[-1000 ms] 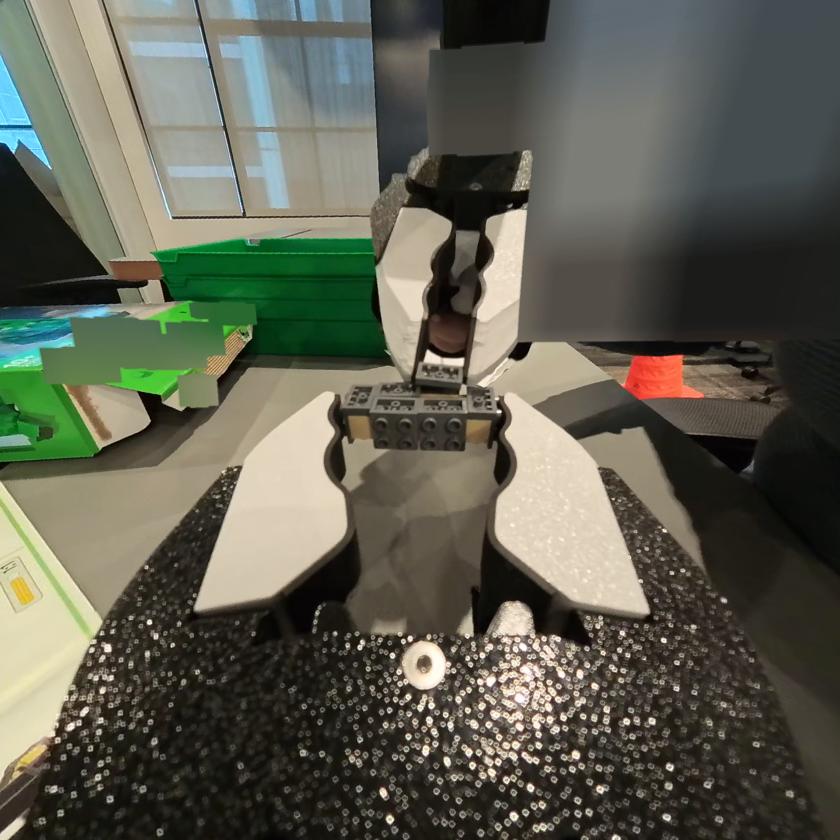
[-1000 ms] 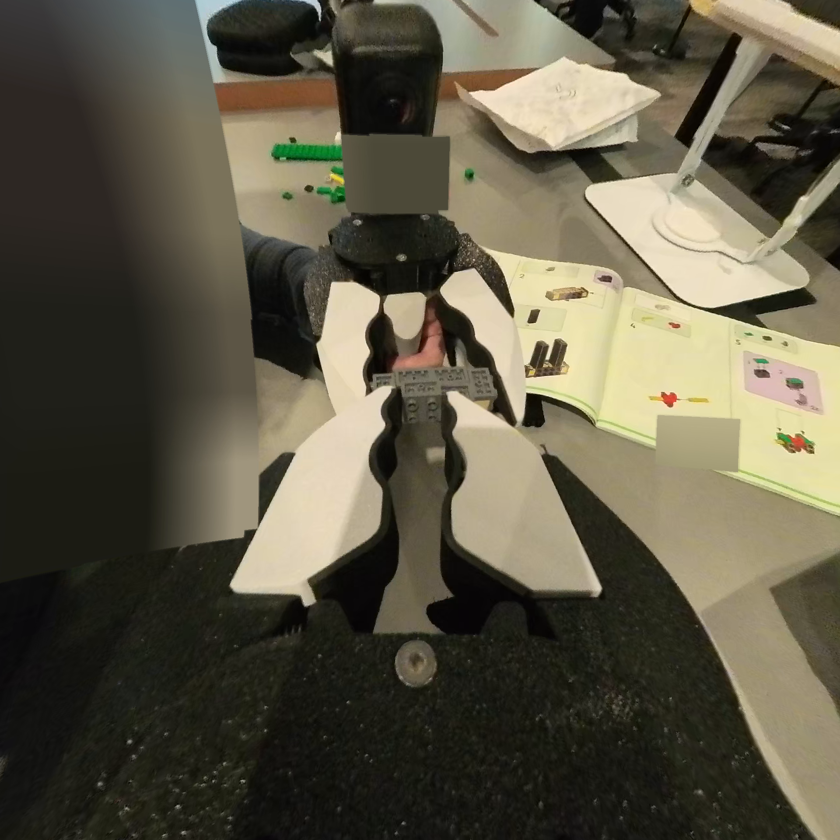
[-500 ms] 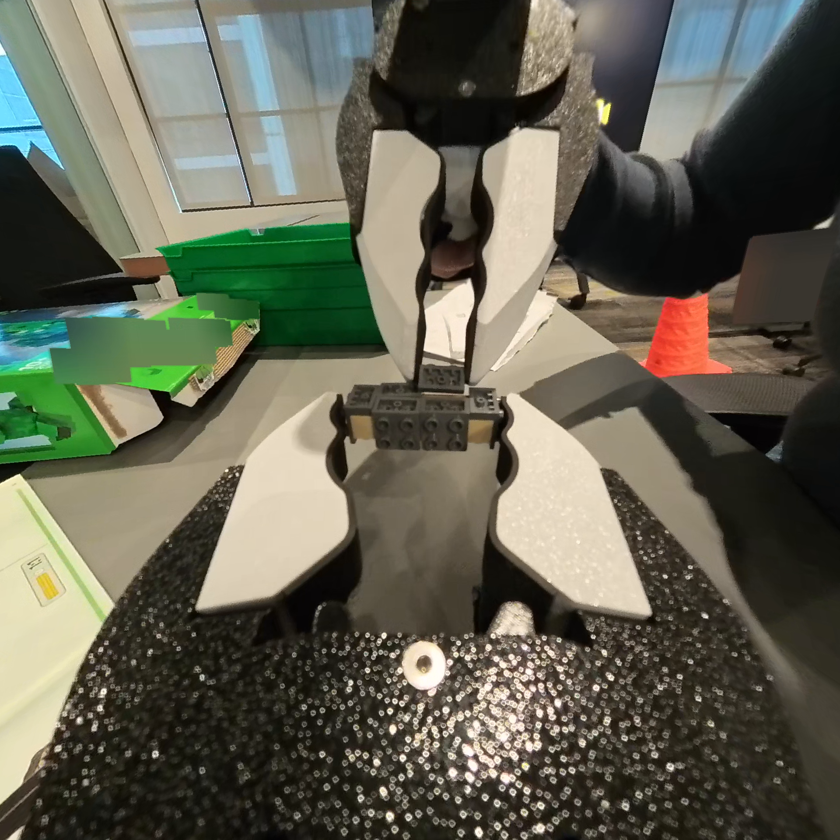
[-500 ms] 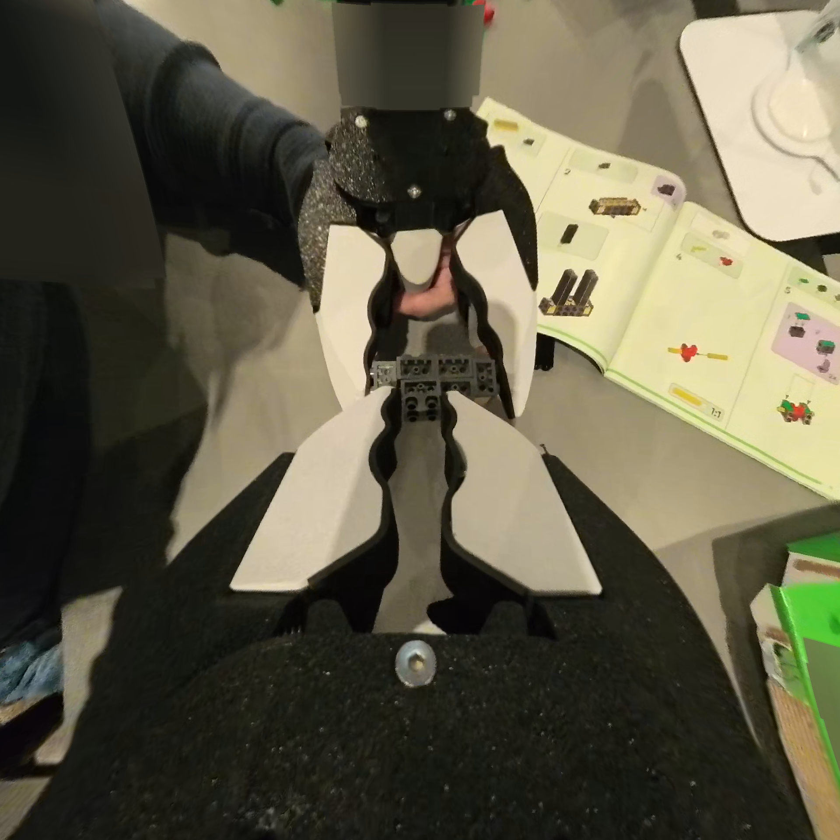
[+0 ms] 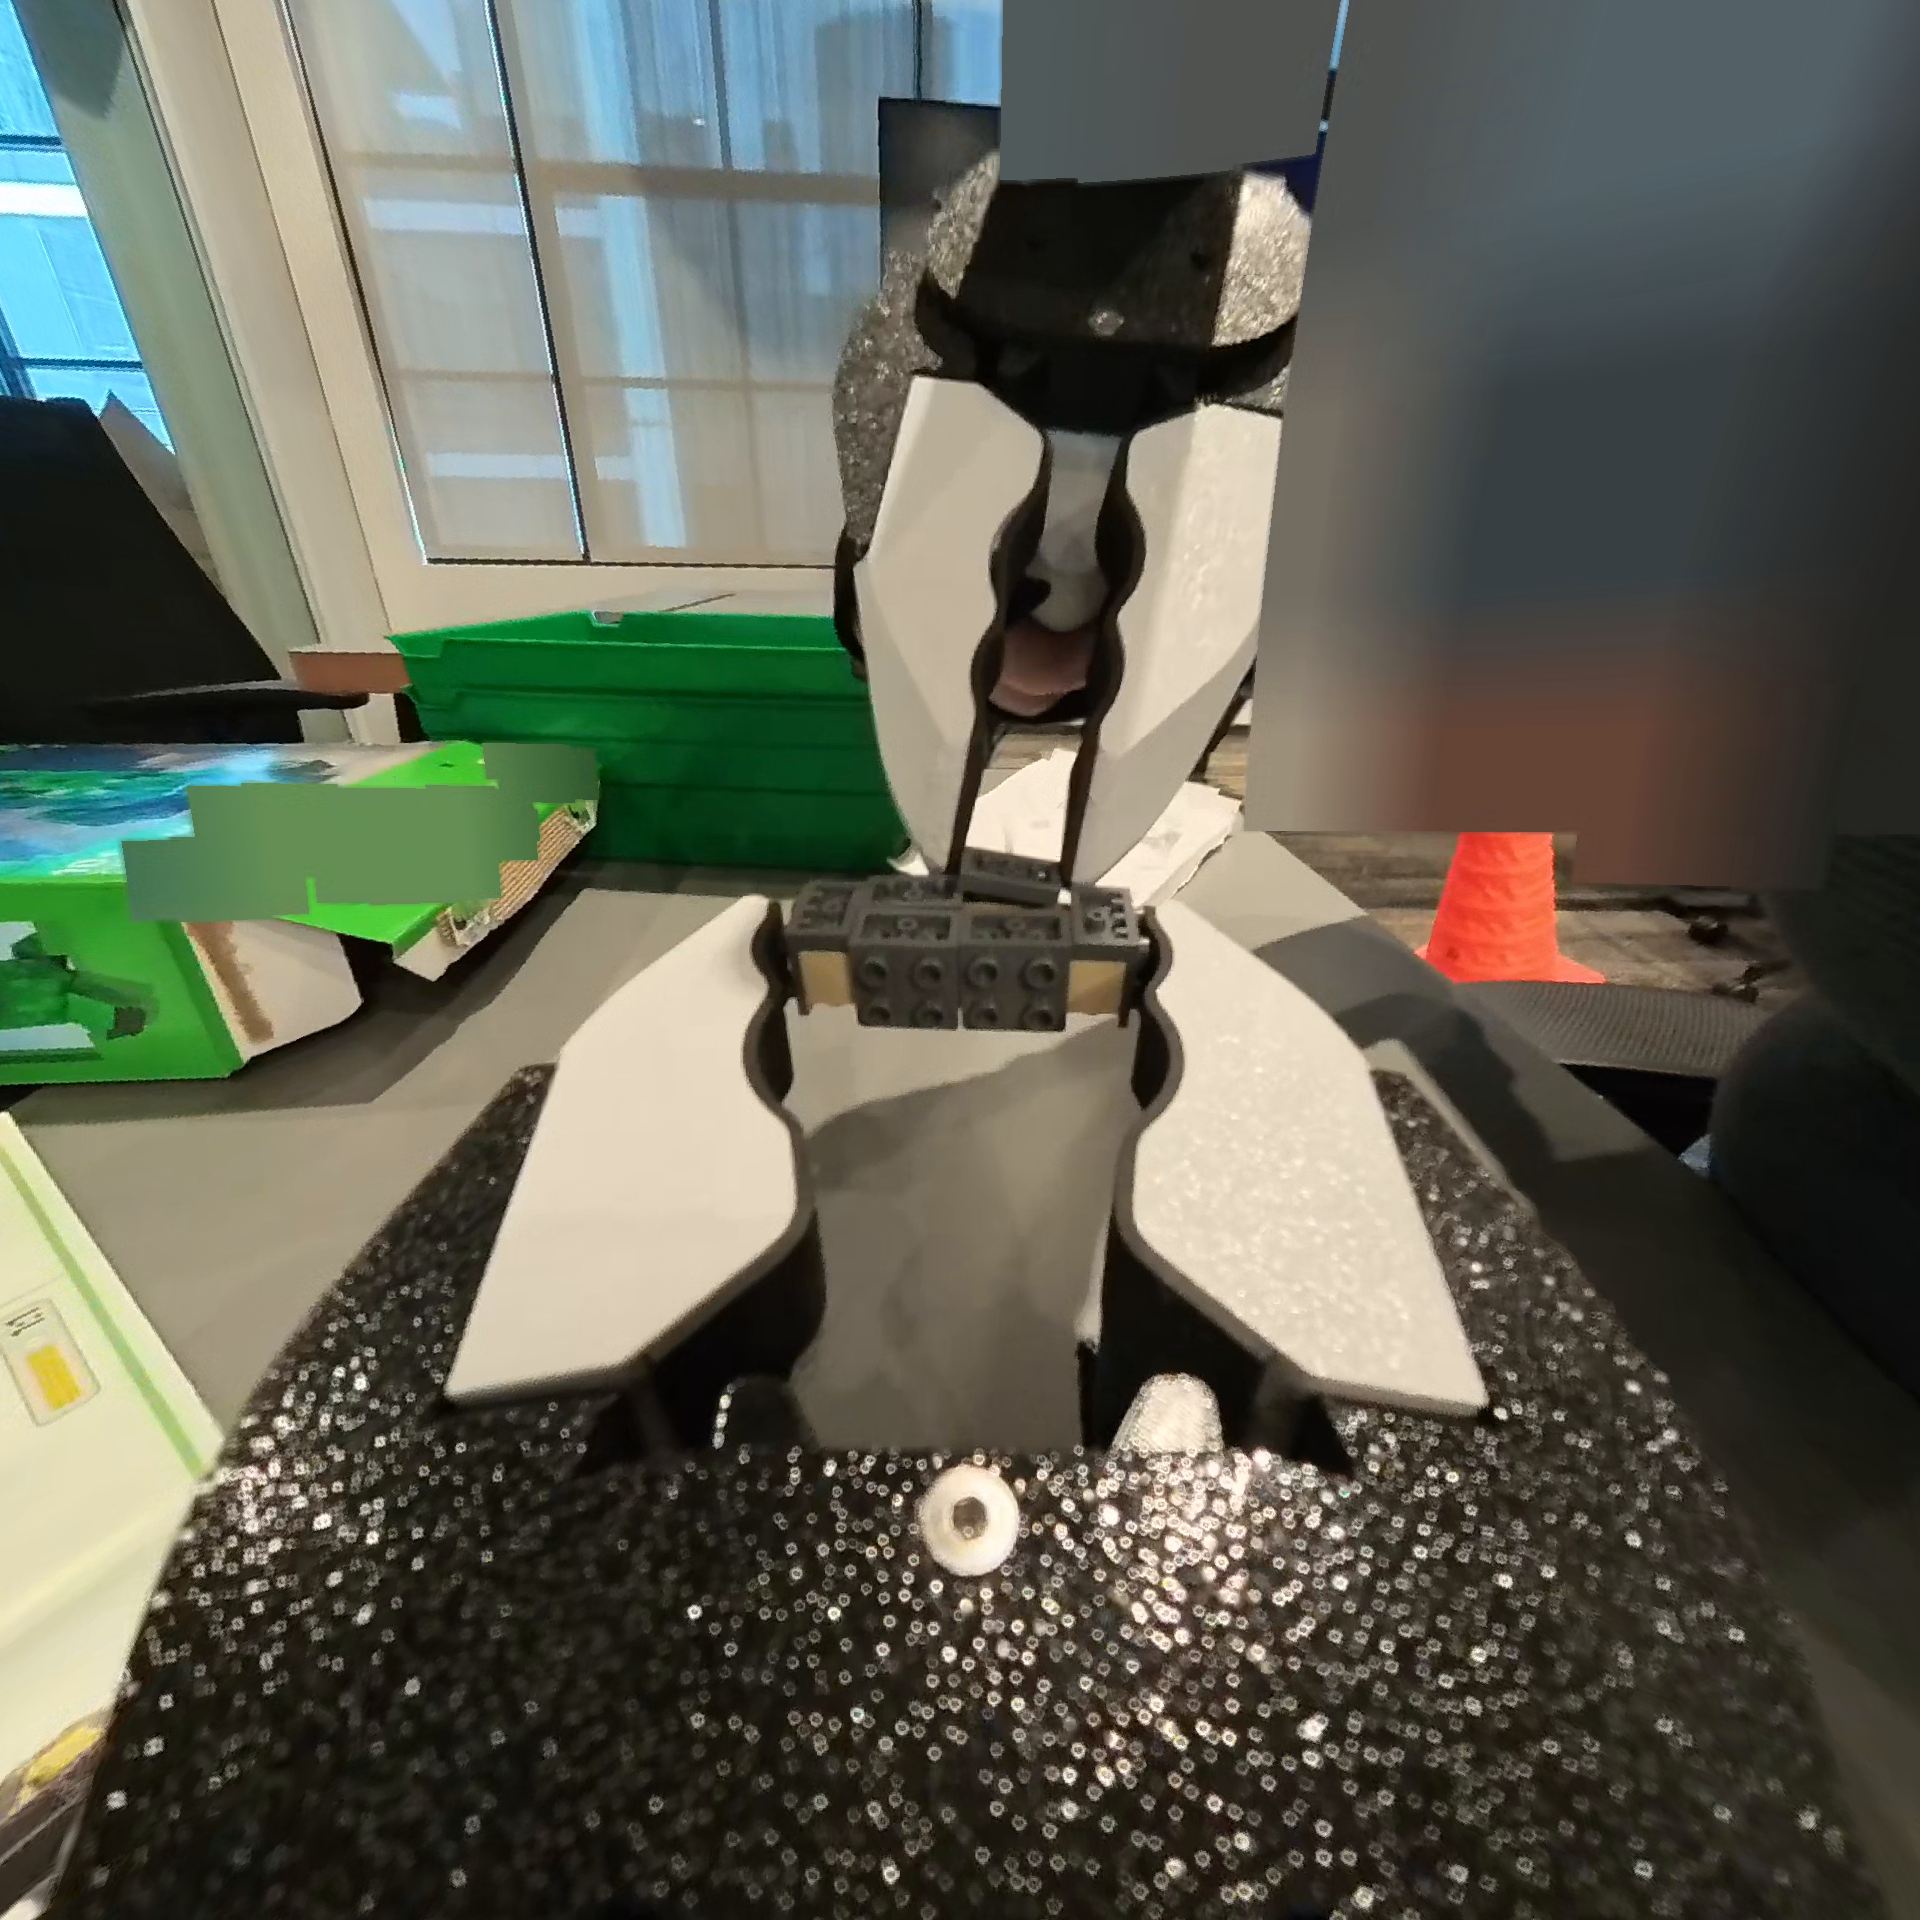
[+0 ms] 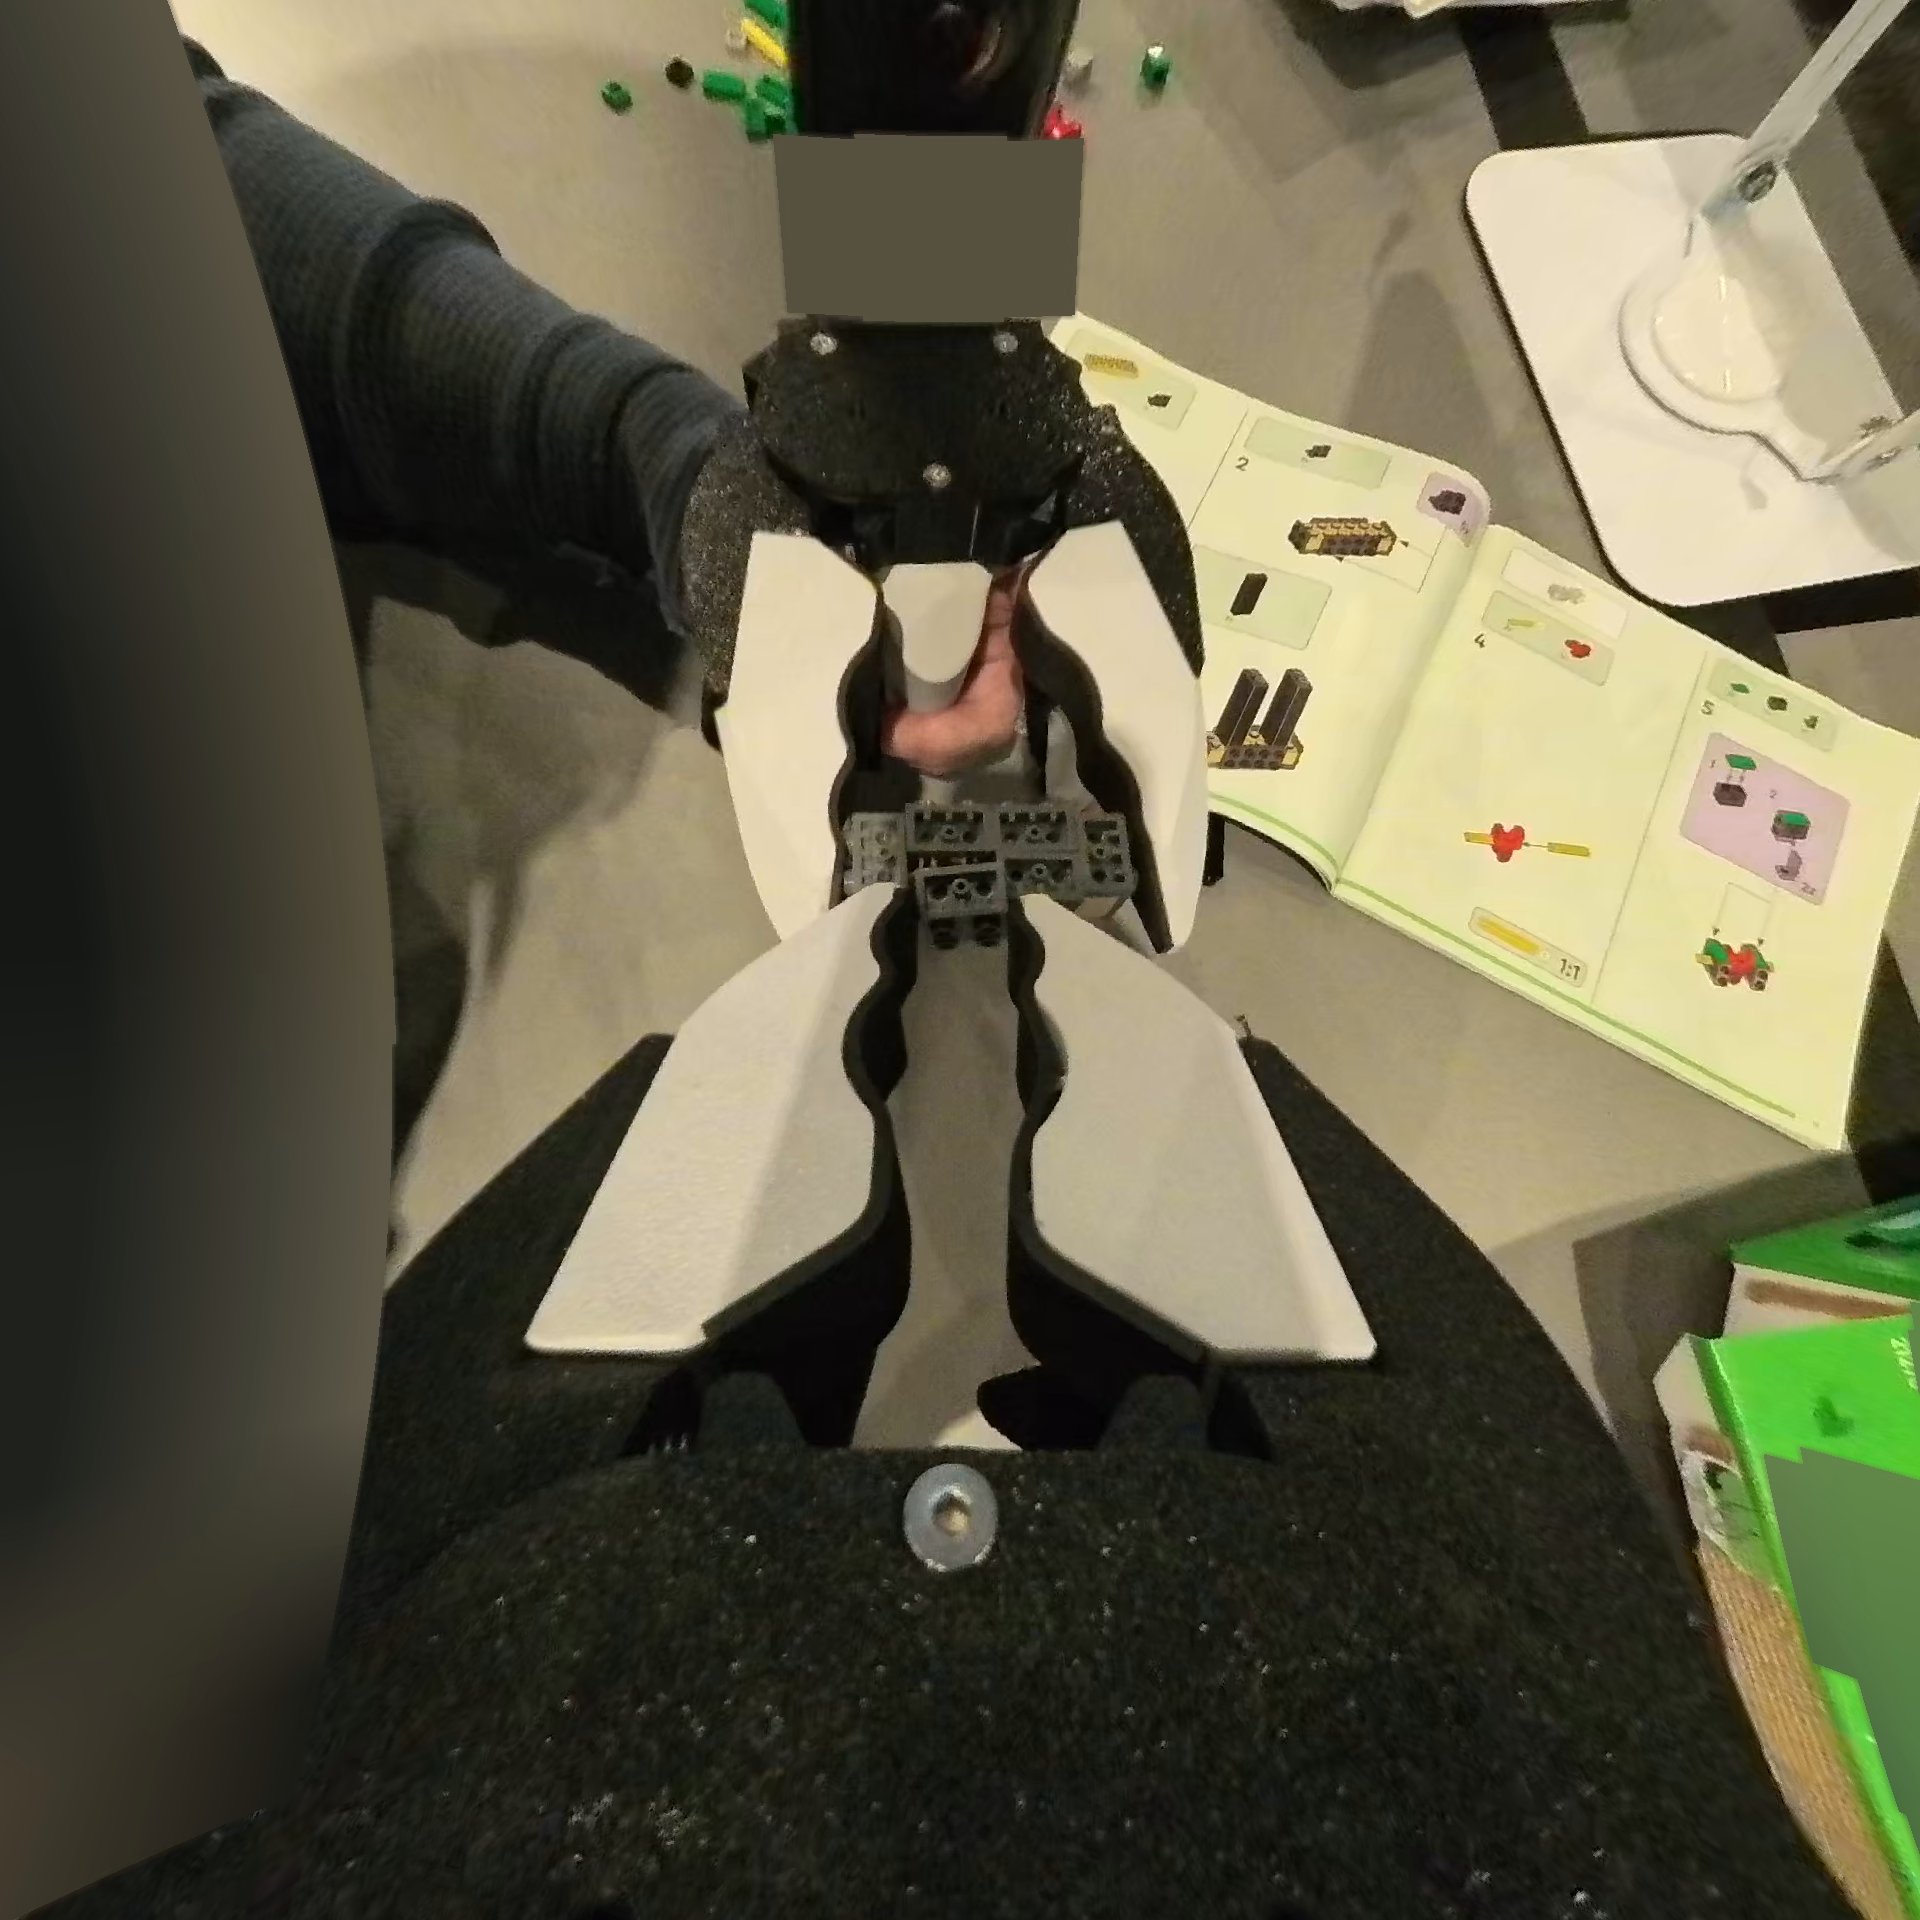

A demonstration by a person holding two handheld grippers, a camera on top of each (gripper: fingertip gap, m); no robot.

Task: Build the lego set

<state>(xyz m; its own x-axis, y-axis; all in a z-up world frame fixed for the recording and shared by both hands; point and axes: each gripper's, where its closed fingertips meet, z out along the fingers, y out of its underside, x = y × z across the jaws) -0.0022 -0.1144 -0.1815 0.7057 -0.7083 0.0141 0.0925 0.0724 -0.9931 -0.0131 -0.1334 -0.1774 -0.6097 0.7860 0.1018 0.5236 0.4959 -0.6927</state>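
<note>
My left gripper (image 5: 961,940) is shut on a dark grey lego assembly (image 5: 961,971) with tan ends, gripping it by its two ends above the table. My right gripper (image 5: 1013,868) comes down from above and is shut on a small dark grey brick (image 5: 1013,883). That brick rests slightly tilted on the assembly's top, right of centre. In the right wrist view my right gripper (image 6: 961,920) holds the small brick (image 6: 961,899) against the assembly (image 6: 1039,831), which my left gripper (image 6: 987,862) holds opposite.
The grey table (image 5: 312,1143) bears a green lego box (image 5: 156,935) and green trays (image 5: 644,717). An orange cone (image 5: 1501,914) stands beyond. An open instruction booklet (image 6: 1507,727), a white stand base (image 6: 1662,364), loose bricks (image 6: 748,94) and a sleeve (image 6: 468,364) show. My two grippers' fingertips are within a few centimetres of each other.
My right gripper swung from facing the left one to pointing down over it. The small brick stayed on the assembly's top and now sits tilted. My left gripper held still.
</note>
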